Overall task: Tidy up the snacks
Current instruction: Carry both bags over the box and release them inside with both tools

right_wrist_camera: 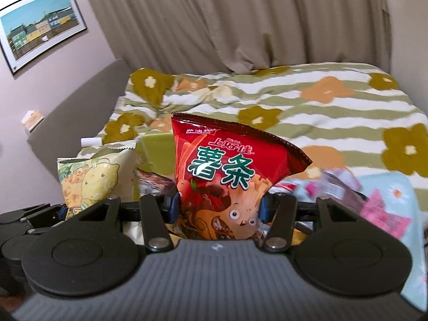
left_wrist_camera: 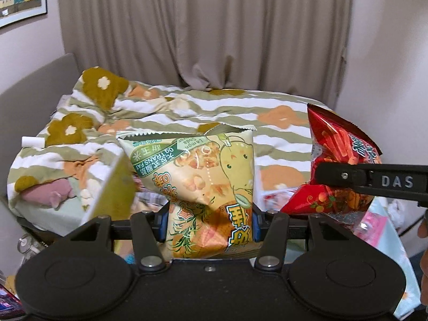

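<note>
Left gripper (left_wrist_camera: 210, 223) clamped on yellow snack bag (left_wrist_camera: 198, 176); right gripper (right_wrist_camera: 218, 210) clamped on red chip bag (right_wrist_camera: 227, 171); both bags held above flowered bedspread (right_wrist_camera: 334, 107)

Matte black tongs (left_wrist_camera: 210, 223) with blue pads, silver screws, round pivot discs, white "DAS" lettering.

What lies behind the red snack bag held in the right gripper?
Behind the red bag lies a flowered, striped blanket, with a curtain beyond. The stretch of blanket directly behind the bag is covered.
</note>
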Tool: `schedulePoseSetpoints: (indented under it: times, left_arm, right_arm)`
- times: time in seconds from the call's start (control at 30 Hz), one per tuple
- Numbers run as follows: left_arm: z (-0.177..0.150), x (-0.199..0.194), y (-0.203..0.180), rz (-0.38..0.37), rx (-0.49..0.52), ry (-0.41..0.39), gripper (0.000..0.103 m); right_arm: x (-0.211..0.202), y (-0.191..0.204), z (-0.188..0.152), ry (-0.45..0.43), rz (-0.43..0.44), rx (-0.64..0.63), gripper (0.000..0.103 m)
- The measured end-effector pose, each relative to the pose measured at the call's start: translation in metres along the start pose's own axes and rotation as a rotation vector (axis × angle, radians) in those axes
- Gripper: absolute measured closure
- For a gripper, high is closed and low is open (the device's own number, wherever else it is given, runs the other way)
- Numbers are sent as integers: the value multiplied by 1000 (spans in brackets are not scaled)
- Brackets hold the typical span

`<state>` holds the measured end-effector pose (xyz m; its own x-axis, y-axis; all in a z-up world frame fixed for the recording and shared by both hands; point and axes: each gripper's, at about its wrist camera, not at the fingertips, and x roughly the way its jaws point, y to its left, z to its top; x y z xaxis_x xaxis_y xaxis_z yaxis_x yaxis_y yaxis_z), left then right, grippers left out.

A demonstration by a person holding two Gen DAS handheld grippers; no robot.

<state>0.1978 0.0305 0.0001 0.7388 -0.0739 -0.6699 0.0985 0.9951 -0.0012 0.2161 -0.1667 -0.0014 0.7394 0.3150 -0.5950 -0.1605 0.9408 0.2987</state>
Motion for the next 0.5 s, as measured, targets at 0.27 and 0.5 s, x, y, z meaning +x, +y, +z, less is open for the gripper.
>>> schedulePoseSetpoints:
  times: [0.27, 0.5]
  left_arm:
    - [15, 54, 63, -6, 18, 78, 46]
    - [13, 101, 94, -71, 53, 171, 14]
  right_arm:
    - [60, 55, 7, 53, -35, 8, 36]
    - [96, 72, 2, 97, -112, 47, 35]
